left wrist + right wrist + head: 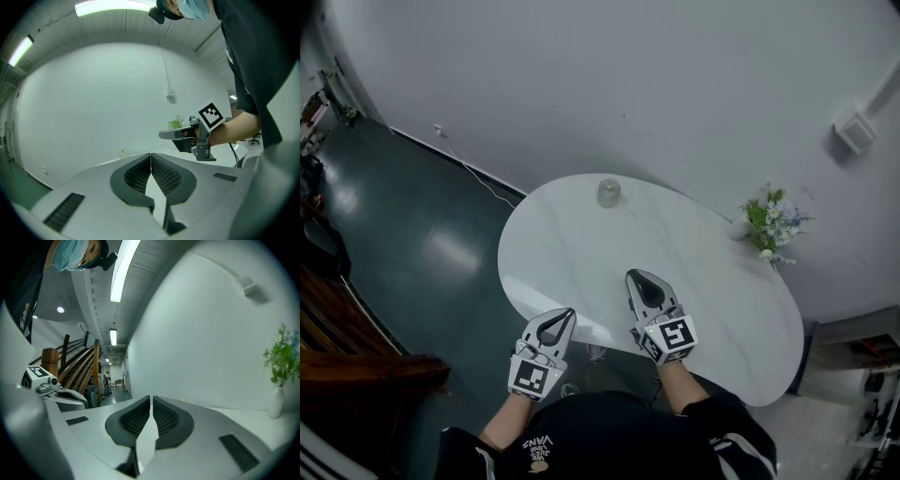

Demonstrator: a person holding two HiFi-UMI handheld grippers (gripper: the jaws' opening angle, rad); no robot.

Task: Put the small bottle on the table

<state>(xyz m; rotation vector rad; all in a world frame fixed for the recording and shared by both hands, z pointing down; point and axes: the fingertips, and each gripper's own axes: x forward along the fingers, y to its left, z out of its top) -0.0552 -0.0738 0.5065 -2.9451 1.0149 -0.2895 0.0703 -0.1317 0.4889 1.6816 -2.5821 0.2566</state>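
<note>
You are holding both grippers level at the table's (581, 253) near edge. Your left gripper (563, 318) is hovering over that edge, jaws pressed together, holding nothing. Your right gripper (637, 277), equally closed and empty, is reaching farther in. The small bottle (608, 192) is standing upright at the far edge, ahead between them, nearer your right gripper.
</note>
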